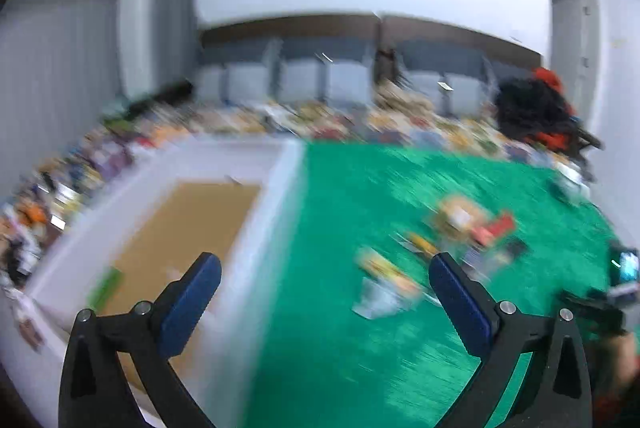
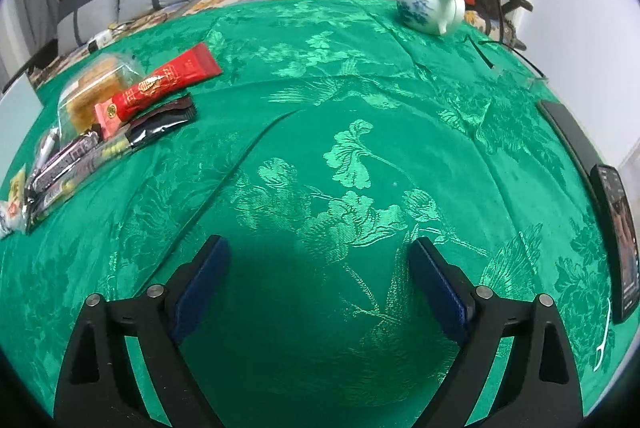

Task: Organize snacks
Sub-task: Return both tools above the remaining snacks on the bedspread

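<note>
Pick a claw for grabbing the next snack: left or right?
Left, probably. The left claw is open, with the snacks just ahead and the white box beside it, though that view is blurred. The right claw is open over bare green cloth; the snacks lie far to its left.

- The left gripper has black angular plastic arms, and each finger is lined with a dark blue ribbed pad.
- Round silver screws sit at its pivots.
- The right gripper has the same black frame, blue pads and silver screw heads.
</note>
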The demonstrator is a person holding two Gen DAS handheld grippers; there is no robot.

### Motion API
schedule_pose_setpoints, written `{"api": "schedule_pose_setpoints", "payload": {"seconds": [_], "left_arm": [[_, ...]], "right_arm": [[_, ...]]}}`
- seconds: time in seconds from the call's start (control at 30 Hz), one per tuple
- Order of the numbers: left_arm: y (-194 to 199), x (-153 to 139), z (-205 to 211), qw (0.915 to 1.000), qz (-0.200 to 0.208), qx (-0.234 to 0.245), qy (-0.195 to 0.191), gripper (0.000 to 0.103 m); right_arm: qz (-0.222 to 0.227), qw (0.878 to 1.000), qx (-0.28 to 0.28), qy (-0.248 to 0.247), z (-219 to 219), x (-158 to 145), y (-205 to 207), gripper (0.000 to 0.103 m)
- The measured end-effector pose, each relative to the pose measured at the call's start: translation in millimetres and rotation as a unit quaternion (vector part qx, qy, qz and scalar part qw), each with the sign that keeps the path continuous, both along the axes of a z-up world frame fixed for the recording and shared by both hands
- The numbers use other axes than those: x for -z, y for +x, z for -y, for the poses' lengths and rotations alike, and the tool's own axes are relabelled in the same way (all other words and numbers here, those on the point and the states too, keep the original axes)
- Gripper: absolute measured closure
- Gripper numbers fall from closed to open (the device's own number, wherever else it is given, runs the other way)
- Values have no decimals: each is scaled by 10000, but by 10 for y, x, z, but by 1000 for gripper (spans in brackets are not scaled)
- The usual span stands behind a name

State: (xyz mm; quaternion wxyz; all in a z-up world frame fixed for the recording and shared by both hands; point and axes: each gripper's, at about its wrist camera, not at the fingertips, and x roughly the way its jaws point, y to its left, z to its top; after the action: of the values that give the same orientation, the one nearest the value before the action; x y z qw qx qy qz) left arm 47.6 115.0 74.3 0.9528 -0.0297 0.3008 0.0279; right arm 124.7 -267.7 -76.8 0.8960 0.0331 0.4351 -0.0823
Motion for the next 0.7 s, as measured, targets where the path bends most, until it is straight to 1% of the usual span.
{"api": "schedule_pose_setpoints", "payload": {"seconds": [0.03, 0.07, 0.1, 0.13, 0.17, 0.27, 0.3, 0.4, 0.5, 0.6, 0.7], "left_arm": [[52, 166, 121, 9994, -279, 175, -130, 0], [85, 292, 203, 9984, -468, 274, -187, 0], [146, 501, 334, 9959, -754, 441, -219, 0], [185, 657, 437, 9938, -942, 556, -188, 0], [233, 888, 568, 9906, -1182, 681, -51, 0], [380, 1261, 789, 9839, -1530, 845, 383, 0], [416, 1354, 832, 9819, -1603, 891, 474, 0], [577, 1504, 863, 9790, -1732, 955, 491, 0], [661, 1529, 773, 9817, -1677, 880, 175, 0], [660, 1562, 789, 9841, -1566, 820, 169, 0], [660, 1574, 789, 9847, -1543, 792, 176, 0]], "right_arm": [[0, 10000, 0, -2, 0, 0, 1, 9], [0, 10000, 0, -2, -1, -1, 1, 9], [0, 10000, 0, -2, 2, 0, 0, 9], [-1, 10000, 0, -4, -2, 0, 2, 9], [-1, 10000, -1, -5, -2, 0, 3, 9], [-2, 10000, -1, -2, -2, -1, 3, 9], [-2, 10000, -1, -3, -2, 0, 3, 9], [-2, 10000, -2, -6, -4, 1, 5, 9], [-3, 10000, -1, -5, 0, 1, 2, 8], [-4, 10000, -3, -7, -2, 1, 4, 8], [-4, 10000, -2, -6, -1, 1, 3, 8]]}}
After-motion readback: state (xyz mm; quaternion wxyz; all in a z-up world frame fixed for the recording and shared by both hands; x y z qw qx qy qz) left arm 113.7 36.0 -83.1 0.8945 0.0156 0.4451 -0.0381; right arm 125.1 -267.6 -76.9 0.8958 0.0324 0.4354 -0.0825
